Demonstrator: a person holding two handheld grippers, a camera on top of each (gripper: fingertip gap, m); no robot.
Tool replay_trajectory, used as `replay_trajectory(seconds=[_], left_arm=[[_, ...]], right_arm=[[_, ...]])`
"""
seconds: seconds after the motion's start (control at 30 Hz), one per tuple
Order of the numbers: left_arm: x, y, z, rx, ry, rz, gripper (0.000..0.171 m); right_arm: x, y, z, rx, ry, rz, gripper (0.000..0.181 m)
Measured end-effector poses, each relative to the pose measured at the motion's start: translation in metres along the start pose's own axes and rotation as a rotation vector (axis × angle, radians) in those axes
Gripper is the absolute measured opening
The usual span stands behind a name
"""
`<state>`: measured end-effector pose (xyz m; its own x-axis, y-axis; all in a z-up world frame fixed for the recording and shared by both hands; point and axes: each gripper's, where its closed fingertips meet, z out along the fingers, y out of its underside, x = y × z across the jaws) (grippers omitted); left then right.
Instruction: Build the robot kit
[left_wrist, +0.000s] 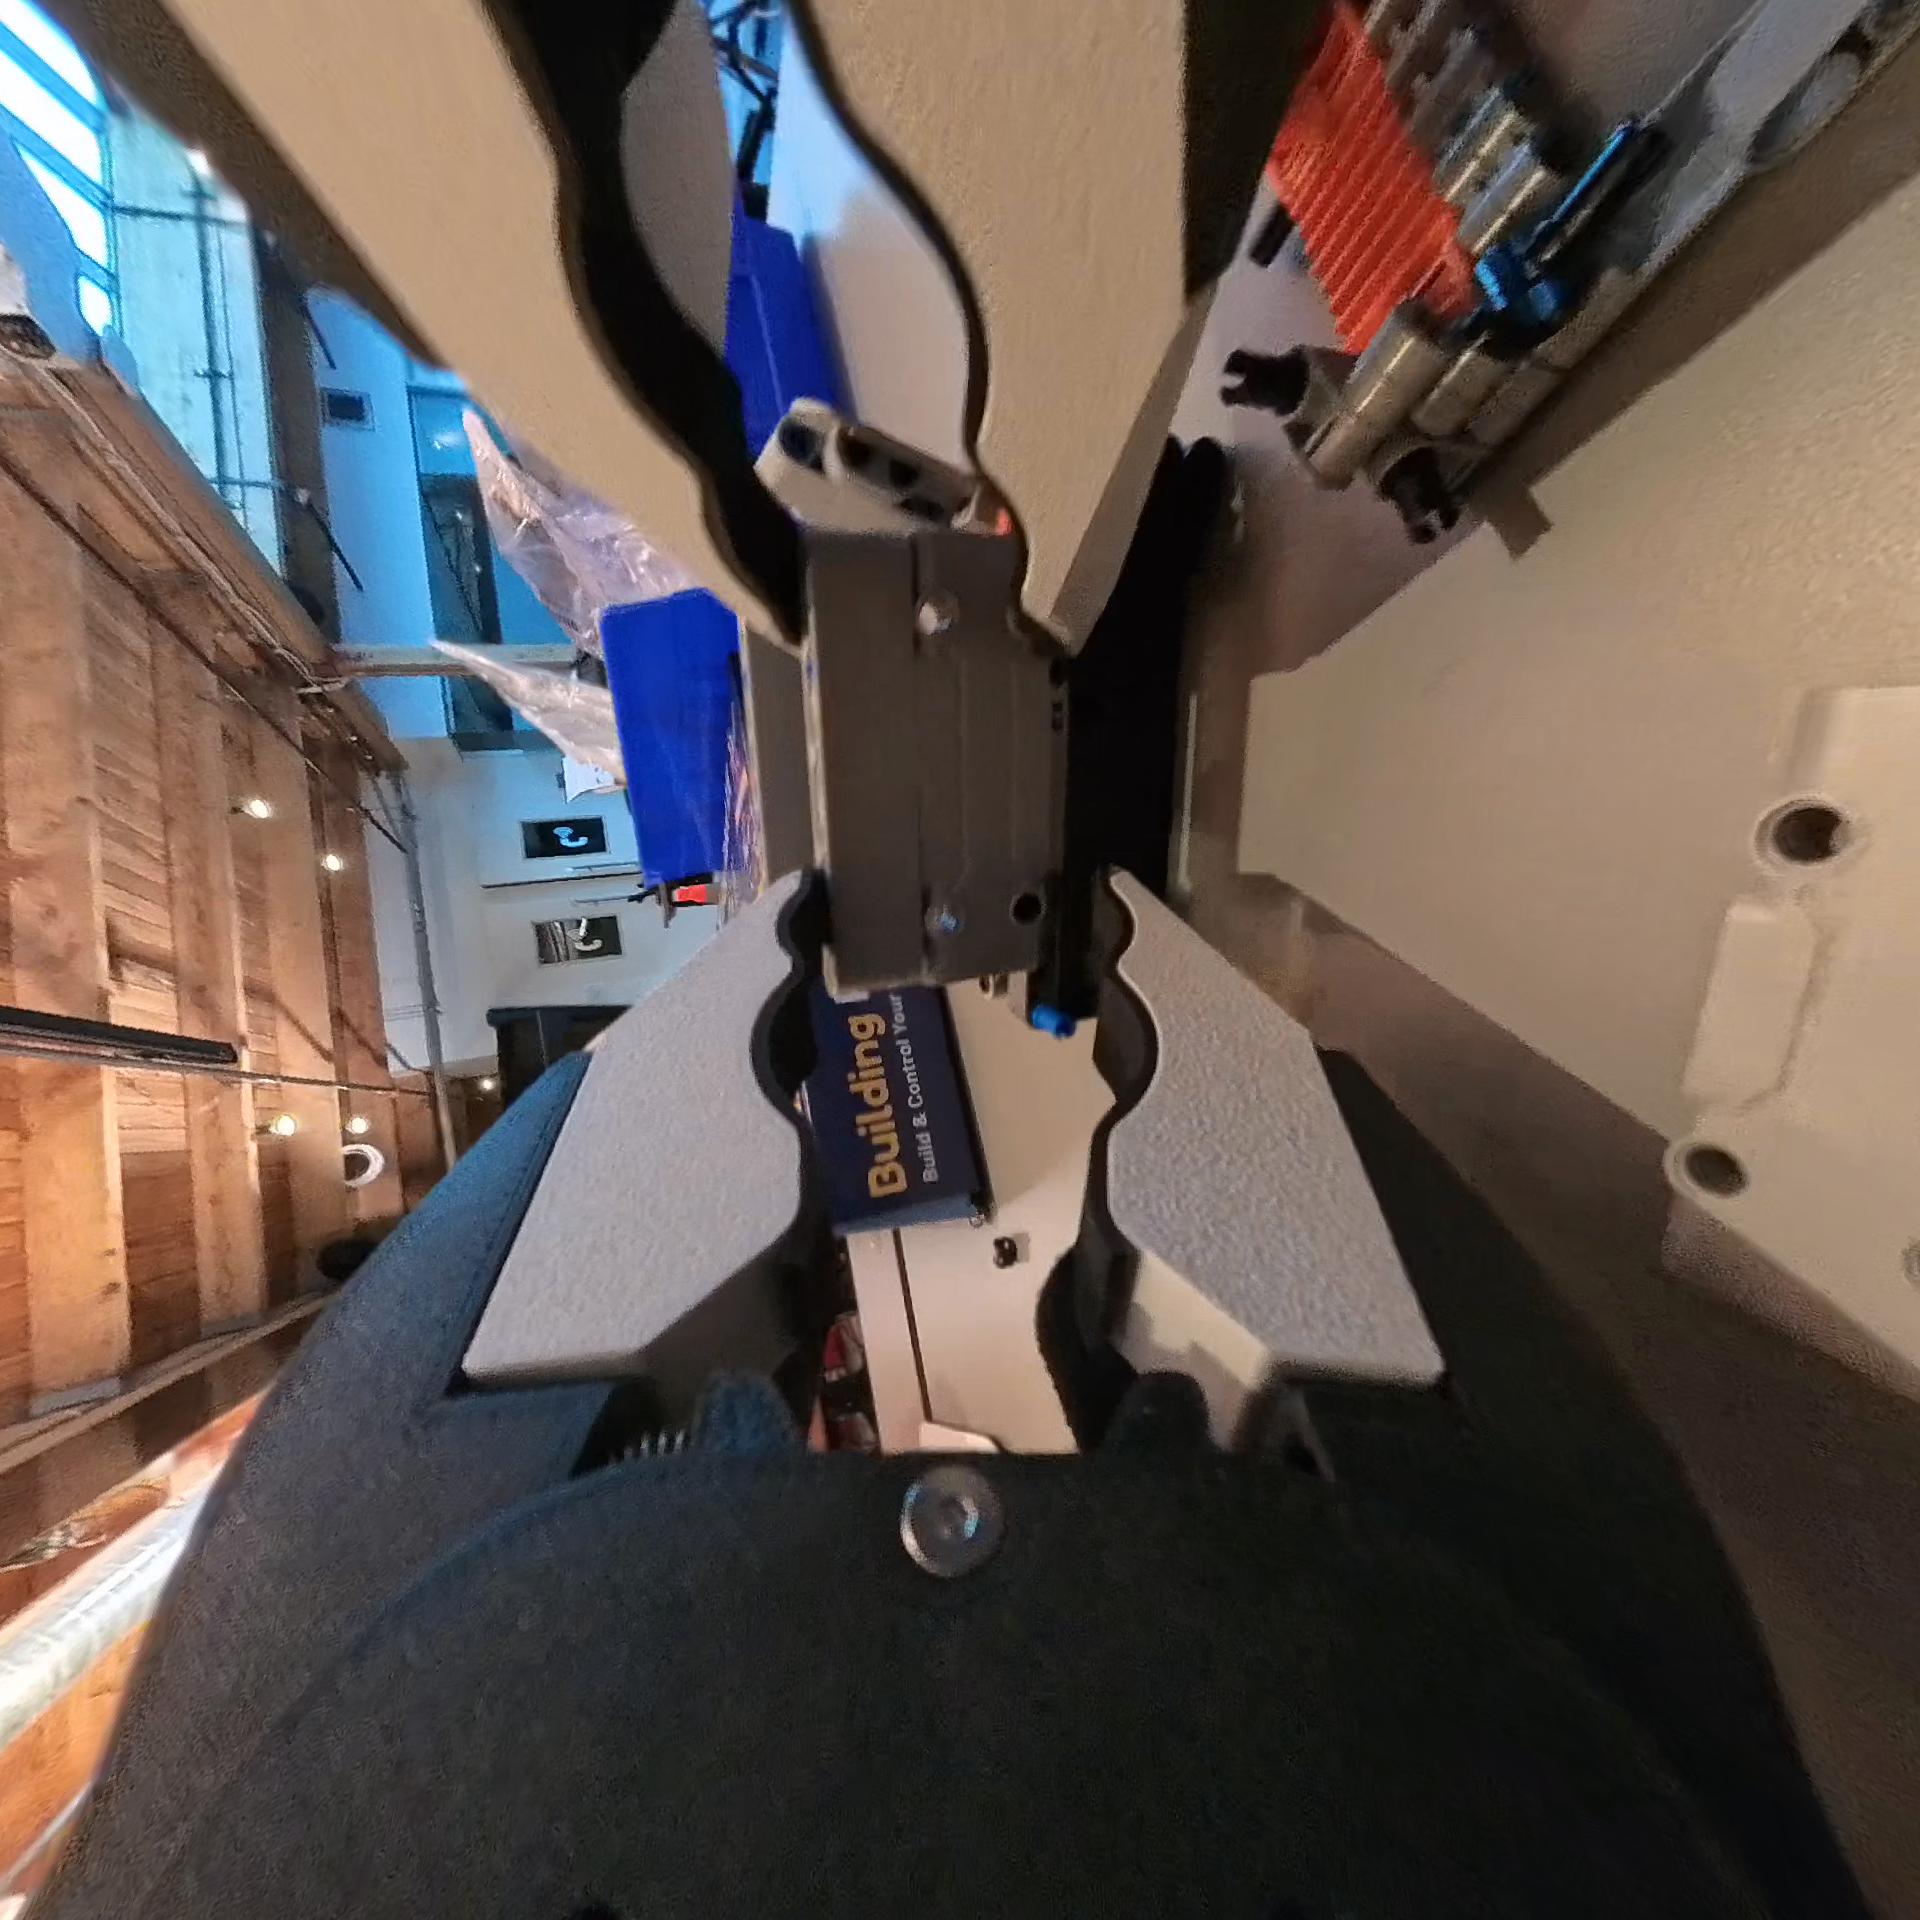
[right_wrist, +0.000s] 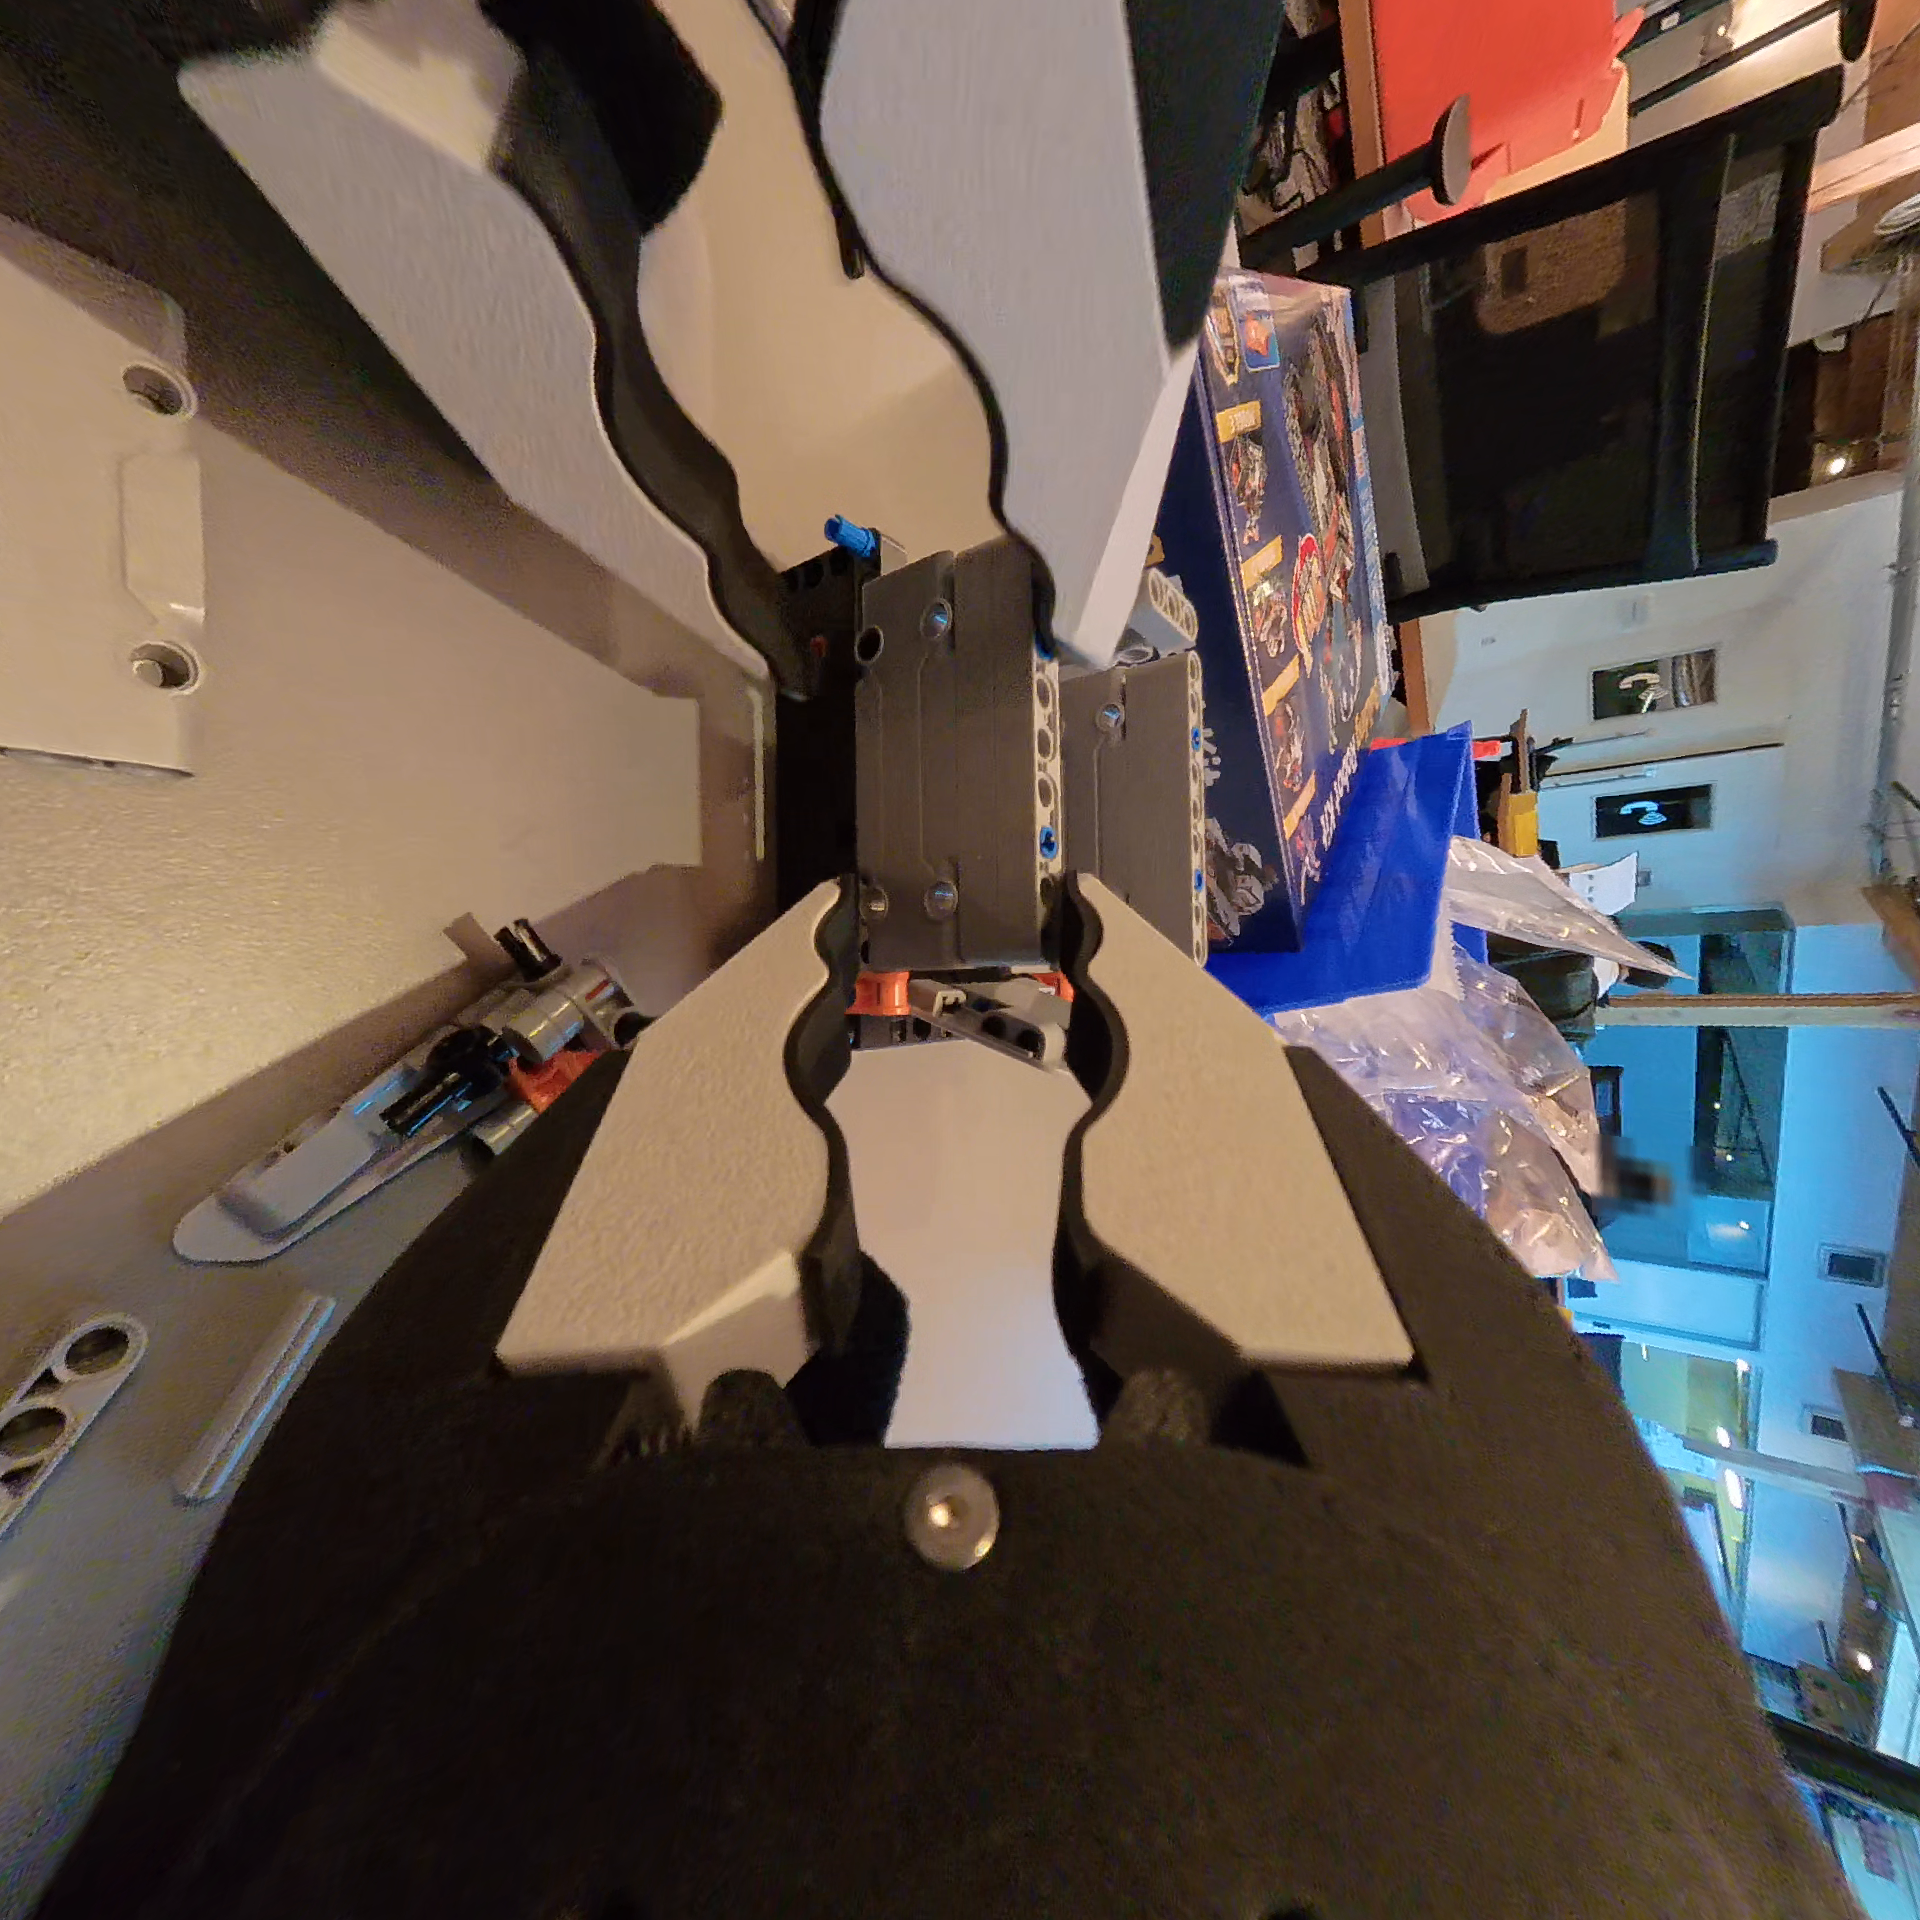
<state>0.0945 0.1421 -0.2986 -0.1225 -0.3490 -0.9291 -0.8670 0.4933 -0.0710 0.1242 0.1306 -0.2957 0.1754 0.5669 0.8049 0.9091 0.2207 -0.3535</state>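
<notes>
A blue printed box (right_wrist: 1288, 623) stood behind the work, with a blue plastic bin (right_wrist: 1371, 862) and clear bags of parts (right_wrist: 1475, 1091) beside it, and a second grey panel (right_wrist: 1138, 790) leaned against the box. Loose grey, black and orange building pieces (right_wrist: 509, 1049) lay on the pale table (right_wrist: 364, 831) to one side; in the left wrist view an orange ribbed part (left_wrist: 1361, 229) and metal cylinders (left_wrist: 1455, 353) sat on that table farther off. A dark grey block assembly (left_wrist: 935, 758) was gripped from opposite ends. The left gripper (left_wrist: 951, 914) had its tips pressed against the near end of the block, jaws narrowed onto it. The right gripper (right_wrist: 961, 914) likewise clamped the other end (right_wrist: 951, 769), its tips touching both flanks, with orange and light grey beams just inside the jaws. Each view showed the other gripper's fingers (right_wrist: 987, 312) closing in from the top.
</notes>
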Motion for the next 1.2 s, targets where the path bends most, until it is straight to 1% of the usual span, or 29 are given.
replay_trajectory(seconds=[0.1, 0.27, 0.3, 0.33, 0.4, 0.53, 0.6, 0.67, 0.7, 0.77, 0.83, 0.93, 1.07, 1.2], left_arm=[[0.001, -0.002, 0.008, -0.015, -0.019, 0.022, 0.057], [-0.005, 0.001, 0.015, -0.045, -0.035, 0.021, 0.050], [-0.006, 0.001, 0.017, -0.051, -0.035, 0.017, 0.047], [-0.009, 0.001, 0.017, -0.056, -0.038, 0.011, 0.040], [-0.011, 0.001, 0.021, -0.065, -0.035, 0.022, 0.039], [-0.012, 0.000, 0.027, -0.062, -0.021, -0.006, 0.041], [-0.011, 0.000, 0.027, -0.067, 0.005, -0.022, 0.044], [-0.011, 0.002, 0.025, -0.077, 0.028, -0.042, 0.042], [-0.010, 0.003, 0.024, -0.084, 0.046, -0.061, 0.044], [-0.009, 0.006, 0.021, -0.089, 0.071, -0.084, 0.044], [-0.006, 0.005, 0.018, -0.080, 0.110, -0.110, 0.045], [-0.007, 0.004, 0.014, -0.083, 0.135, -0.124, 0.038], [-0.005, -0.001, 0.009, -0.097, 0.180, -0.151, 0.037], [-0.003, -0.001, 0.005, -0.093, 0.247, -0.239, 0.038]], right_arm=[[0.000, 0.000, 0.001, 0.005, 0.000, 0.007, 0.036], [0.001, -0.001, 0.002, 0.023, -0.017, 0.019, 0.034], [0.001, -0.002, 0.002, 0.029, -0.020, 0.024, 0.033], [0.001, -0.003, 0.002, 0.042, -0.030, 0.042, 0.028], [0.003, -0.003, 0.002, 0.054, -0.048, 0.066, 0.023], [0.005, -0.001, 0.002, 0.058, -0.050, 0.085, 0.025], [0.007, -0.002, 0.000, 0.069, -0.042, 0.099, 0.030], [0.010, -0.003, -0.002, 0.086, -0.037, 0.117, 0.030], [0.010, -0.003, -0.003, 0.088, -0.039, 0.122, 0.029], [0.007, -0.001, -0.002, 0.084, -0.052, 0.122, 0.022], [0.008, -0.001, -0.002, 0.091, -0.061, 0.144, 0.021], [0.009, 0.003, -0.003, 0.098, -0.082, 0.196, 0.021], [0.011, 0.007, -0.003, 0.105, -0.104, 0.252, 0.021], [0.017, 0.005, -0.006, 0.139, -0.113, 0.309, 0.020]])
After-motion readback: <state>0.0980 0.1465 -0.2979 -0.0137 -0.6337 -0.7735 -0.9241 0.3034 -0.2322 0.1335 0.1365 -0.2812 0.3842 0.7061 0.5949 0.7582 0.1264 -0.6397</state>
